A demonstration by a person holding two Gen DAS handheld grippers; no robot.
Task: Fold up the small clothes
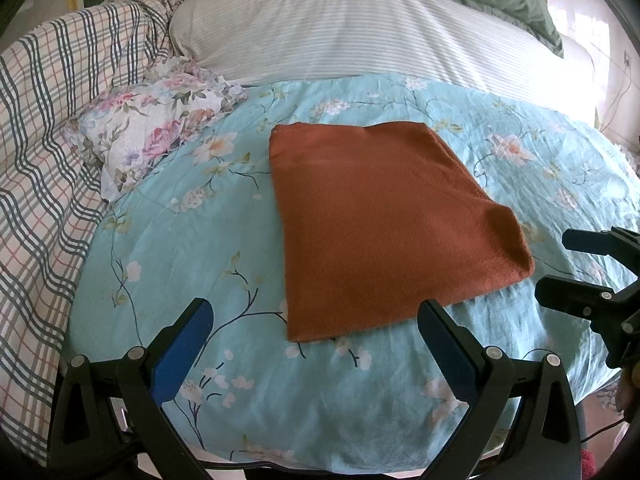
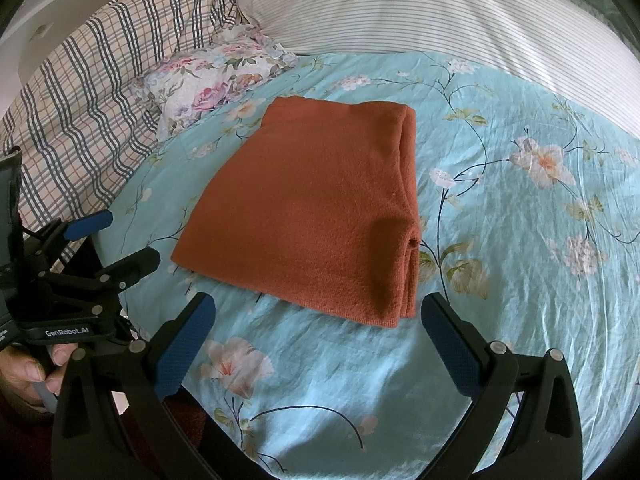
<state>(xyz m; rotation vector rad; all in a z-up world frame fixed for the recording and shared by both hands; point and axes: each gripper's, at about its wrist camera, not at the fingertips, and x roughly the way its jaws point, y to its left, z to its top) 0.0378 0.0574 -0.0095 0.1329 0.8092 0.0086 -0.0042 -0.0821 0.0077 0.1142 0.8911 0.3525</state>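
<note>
Left wrist view.
- Rust-brown cloth [image 1: 384, 224]: folded into a flat, roughly rectangular pad, lying on the turquoise floral bedspread [image 1: 168, 248]. Long axis runs away from the camera; folded edge on the right, with a slight bulge at the near right corner.
- Left hand-held gripper [image 1: 316, 344]: fingers spread wide, holding nothing. The cloth lies straight ahead, its near edge just beyond and between the fingertips, not touched.
- Right hand-held gripper [image 1: 560, 268]: right of the cloth, near its bulged corner, apart from it; fingers parted, empty.
- Floral pillow [image 1: 160, 120]: left of and beyond the cloth. Plaid blanket [image 1: 48, 160]: further left. Striped pillow [image 1: 340, 28]: behind the cloth.

Right wrist view.
- Rust-brown cloth [image 2: 308, 208]: several layers show stacked along its right edge; near right corner closest to the camera.
- Right hand-held gripper [image 2: 318, 340]: wide open, empty. The cloth lies ahead and slightly left, its near corner just beyond the gap between the fingers.
- Left hand-held gripper [image 2: 124, 236]: left of the cloth, near its near left corner, apart from it; open, empty. A hand [image 2: 28, 372] holds its grip.

Judgement: the cloth looks already folded; both hand-held grippers stand about equally near its near edge, one toward each corner.
</note>
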